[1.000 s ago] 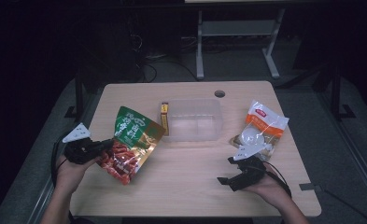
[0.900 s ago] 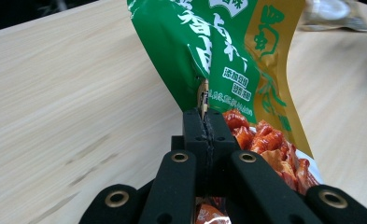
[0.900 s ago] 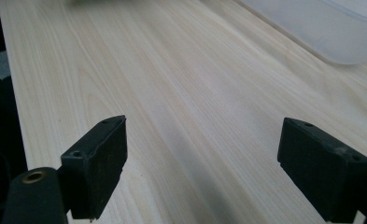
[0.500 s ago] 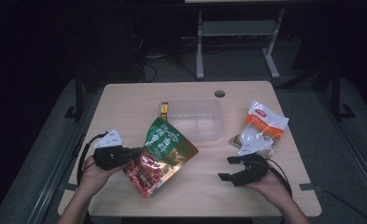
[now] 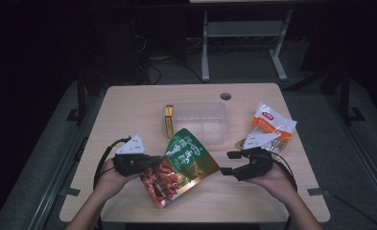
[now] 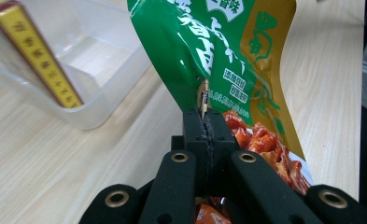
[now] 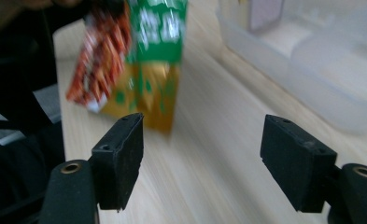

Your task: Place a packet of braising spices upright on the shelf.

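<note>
Carried rightward since the earlier frames, the green snack bag (image 5: 183, 167) has left the left side of the surface (image 5: 128, 110) and now hangs over its front middle, tilted, with its red-printed end low and toward the person. The left tool (image 5: 150, 163) has its jaws pressed fully together on the bag's left edge; in the left gripper view the foil (image 6: 228, 70) rises out of the closed pads. The right tool (image 5: 229, 163) sits just right of the bag with its jaws spread wide and nothing between them, the bag's gold corner (image 7: 158, 100) near but apart from its left pad. Behind the bag stands the clear plastic bin (image 5: 203, 122), a yellow box (image 5: 169, 120) upright against its left wall. An orange-and-white packet (image 5: 271, 127) lies near the right edge, behind the right hand (image 5: 272, 179). Bare wood stays open along the front edge and far left.
</note>
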The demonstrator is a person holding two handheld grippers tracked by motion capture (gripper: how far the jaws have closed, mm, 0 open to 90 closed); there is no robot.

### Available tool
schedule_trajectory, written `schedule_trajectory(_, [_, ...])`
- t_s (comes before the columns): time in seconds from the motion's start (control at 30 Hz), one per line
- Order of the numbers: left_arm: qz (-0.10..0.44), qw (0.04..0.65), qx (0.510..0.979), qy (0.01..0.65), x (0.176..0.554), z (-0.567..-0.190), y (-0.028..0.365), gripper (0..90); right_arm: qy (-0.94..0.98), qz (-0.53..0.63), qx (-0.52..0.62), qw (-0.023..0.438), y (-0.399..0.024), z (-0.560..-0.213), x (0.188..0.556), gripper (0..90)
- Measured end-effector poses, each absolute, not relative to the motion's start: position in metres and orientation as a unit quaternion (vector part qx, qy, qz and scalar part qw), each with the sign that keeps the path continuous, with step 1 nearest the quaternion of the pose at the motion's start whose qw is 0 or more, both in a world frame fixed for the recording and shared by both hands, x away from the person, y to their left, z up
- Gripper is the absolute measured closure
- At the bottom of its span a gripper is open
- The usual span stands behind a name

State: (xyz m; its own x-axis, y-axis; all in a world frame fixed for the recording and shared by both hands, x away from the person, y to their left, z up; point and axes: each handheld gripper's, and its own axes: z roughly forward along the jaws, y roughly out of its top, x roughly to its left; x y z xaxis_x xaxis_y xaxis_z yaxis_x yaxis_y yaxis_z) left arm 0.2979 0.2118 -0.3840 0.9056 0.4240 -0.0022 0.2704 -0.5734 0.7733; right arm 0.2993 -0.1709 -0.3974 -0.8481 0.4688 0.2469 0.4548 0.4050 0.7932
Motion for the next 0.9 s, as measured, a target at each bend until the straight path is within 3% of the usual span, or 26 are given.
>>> schedule_trajectory(0.3, [0.079,0.409,0.894,0.166,0.302,-0.383,0.198,89.9,0.836,0.491,0.246,-0.011,-0.151,-0.382,0.319,39.5])
schedule_trajectory(0.77, [0.092,0.415,0.895,0.135,0.306,-0.372,0.186,89.8,0.849,0.478,0.221,-0.041,-0.129,-0.385,0.346,50.3])
schedule_trajectory(0.9, [0.093,0.415,0.896,0.128,0.304,-0.372,0.187,89.8,0.848,0.48,0.219,-0.045,-0.132,-0.389,0.345,60.4])
